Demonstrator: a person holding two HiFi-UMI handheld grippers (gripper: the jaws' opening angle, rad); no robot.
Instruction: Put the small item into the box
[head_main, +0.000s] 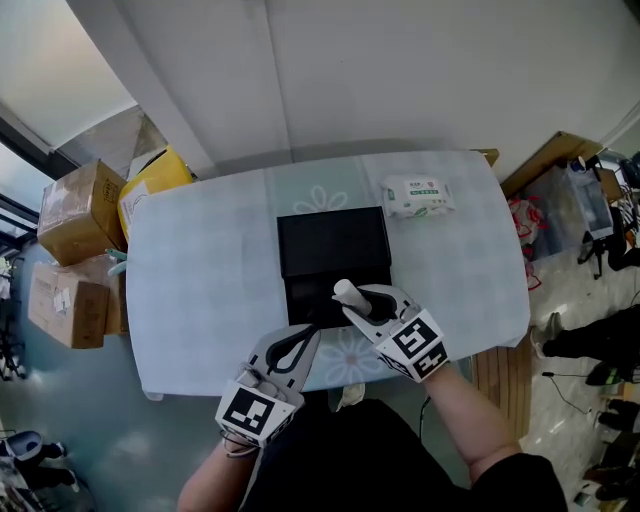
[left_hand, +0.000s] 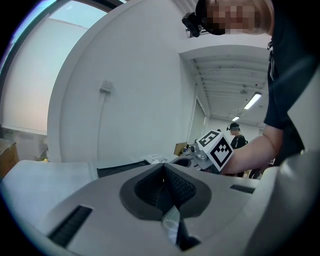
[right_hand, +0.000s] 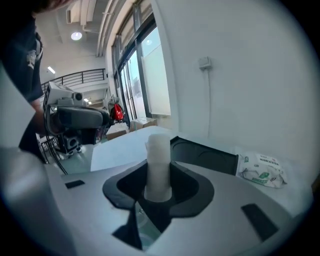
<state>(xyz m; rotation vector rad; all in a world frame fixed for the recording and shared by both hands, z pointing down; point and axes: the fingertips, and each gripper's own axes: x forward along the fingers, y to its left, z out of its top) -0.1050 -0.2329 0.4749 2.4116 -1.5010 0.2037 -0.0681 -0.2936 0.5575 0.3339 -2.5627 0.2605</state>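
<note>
Small item (head_main: 346, 292): one white cylinder, pinched at its lower end in the right gripper (head_main: 362, 302), jaws narrowed onto it, free end pointing toward 10 o'clock. Carried over the near half of the box (head_main: 332, 238), about 5 o'clock of the box's middle. Not yet inside; contact with the box impossible to tell. Confirmed in the right gripper view: small item (right_hand: 158, 160) standing up out of the dark pads of the right gripper (right_hand: 159, 189), box (right_hand: 207, 156) beyond at 1 o'clock.

Step in hand, by judgement: carrying nearly done, placing about to start. Next move likely a short lowering toward 11 o'clock into the open black interior, then parting of the jaws. Care needed against rolling of the round piece or snagging on the rim.

Left gripper (head_main: 298, 342): parked at 7 o'clock of the box, just beside its near-left corner. Jaws pressed together, nothing between them, as plain in the left gripper view of the left gripper (left_hand: 162, 181). Idle, by the look of it.

Count:
- one small item
- one box, seemingly lying open as two black panels, far and near
- two grippers
- one table (head_main: 190, 270) under pale cloth
- one pack of wipes (head_main: 418, 196) at 1 o'clock of the box, well apart from it
- off the table at 9 o'clock: at least two cardboard cartons (head_main: 78, 208) and one yellow bag (head_main: 158, 178)
</note>
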